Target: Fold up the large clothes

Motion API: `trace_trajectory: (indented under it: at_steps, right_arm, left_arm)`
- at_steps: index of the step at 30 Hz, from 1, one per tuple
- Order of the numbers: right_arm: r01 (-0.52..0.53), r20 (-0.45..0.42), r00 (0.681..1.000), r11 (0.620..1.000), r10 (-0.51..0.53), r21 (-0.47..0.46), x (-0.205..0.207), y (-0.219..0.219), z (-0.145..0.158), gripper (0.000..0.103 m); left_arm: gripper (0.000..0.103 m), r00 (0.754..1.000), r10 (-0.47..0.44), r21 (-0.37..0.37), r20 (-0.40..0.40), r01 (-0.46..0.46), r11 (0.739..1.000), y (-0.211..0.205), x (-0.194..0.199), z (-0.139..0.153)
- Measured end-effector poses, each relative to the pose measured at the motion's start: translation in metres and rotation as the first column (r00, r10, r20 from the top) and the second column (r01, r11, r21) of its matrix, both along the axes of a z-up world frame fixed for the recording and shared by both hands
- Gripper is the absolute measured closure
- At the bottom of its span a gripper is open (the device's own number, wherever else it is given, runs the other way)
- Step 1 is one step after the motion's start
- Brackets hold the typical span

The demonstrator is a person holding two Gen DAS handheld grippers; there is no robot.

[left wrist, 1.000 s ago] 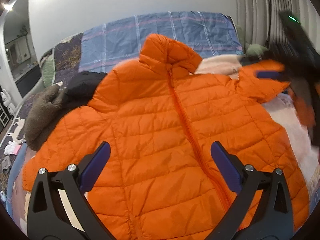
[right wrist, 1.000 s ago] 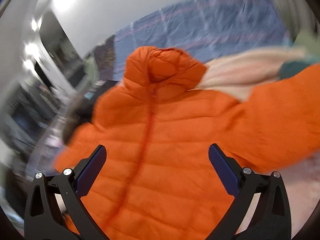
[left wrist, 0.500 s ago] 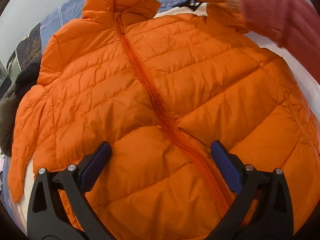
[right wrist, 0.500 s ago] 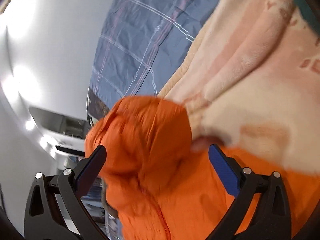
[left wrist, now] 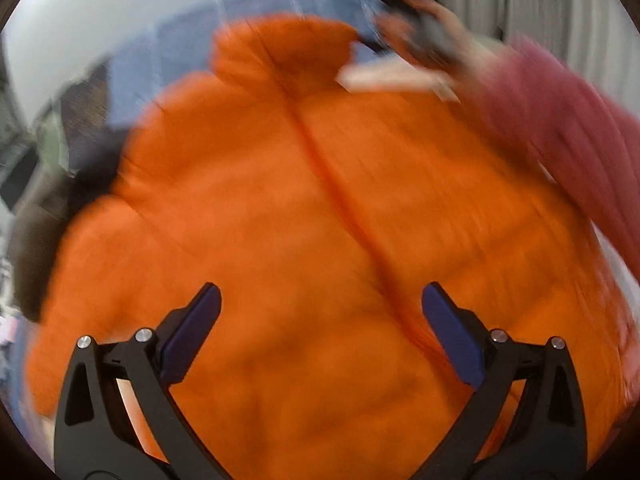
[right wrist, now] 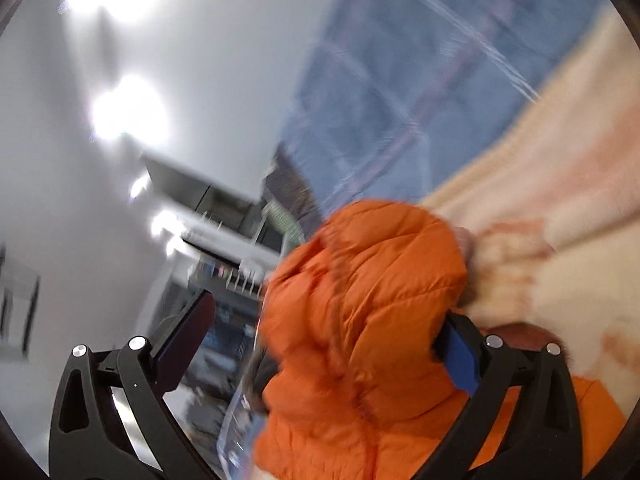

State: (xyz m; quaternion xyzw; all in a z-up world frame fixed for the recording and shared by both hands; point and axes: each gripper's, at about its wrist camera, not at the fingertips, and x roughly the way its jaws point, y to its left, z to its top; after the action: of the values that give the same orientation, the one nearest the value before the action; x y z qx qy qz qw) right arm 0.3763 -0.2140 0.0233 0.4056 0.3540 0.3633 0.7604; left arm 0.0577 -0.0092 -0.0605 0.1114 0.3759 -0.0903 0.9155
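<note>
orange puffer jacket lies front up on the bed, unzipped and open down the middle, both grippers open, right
Not quite. The left wrist view shows the orange puffer jacket front up with its zipper closed up to the collar, not open. The rest holds: the left gripper and right gripper are both open.

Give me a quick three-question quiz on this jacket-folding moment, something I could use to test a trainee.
1. True or false: the left tongs are shut on the orange quilted puffer jacket.
2. Which part of the jacket sits between the fingers of the right tongs? A. cuff B. collar C. hem
3. What colour is the knitted sleeve of the arm holding the right tongs?

Key: 1 false, they are open above it; 2 B; 3 pink.
</note>
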Motion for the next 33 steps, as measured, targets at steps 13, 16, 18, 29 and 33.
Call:
trace_trajectory:
  at_steps: [13, 16, 18, 29, 33]
  right_arm:
    - [-0.285, 0.164, 0.897, 0.822, 0.41, -0.493, -0.151, 0.042, 0.035, 0.001]
    - [-0.261, 0.119, 0.897, 0.729, 0.425, -0.633, -0.18, 0.039, 0.015, 0.001]
    - [-0.257, 0.09, 0.908, 0.711, 0.41, -0.655, -0.193, 0.027, 0.008, 0.001]
    - [-0.063, 0.112, 0.981, 0.804, 0.16, -0.591, -0.197, 0.017, 0.015, 0.029]
    - [-0.065, -0.012, 0.997, 0.77, 0.074, -0.635, -0.19, 0.057, -0.025, 0.045]
  left_arm:
    - [0.002, 0.95, 0.307, -0.326, 0.05, -0.275, 0.905, 0.127, 0.167, 0.063]
    - [0.002, 0.939, 0.343, -0.4, 0.011, -0.31, 0.862, 0.138, 0.184, 0.059]
    - [0.002, 0.939, 0.344, -0.415, 0.02, -0.306, 0.857, 0.139, 0.181, 0.061]
    - [0.002, 0.989, 0.14, -0.328, 0.041, -0.119, 0.937, 0.063, 0.163, 0.047]
    - [0.005, 0.995, 0.089, -0.147, -0.045, -0.095, 0.985, 0.019, 0.17, -0.008]
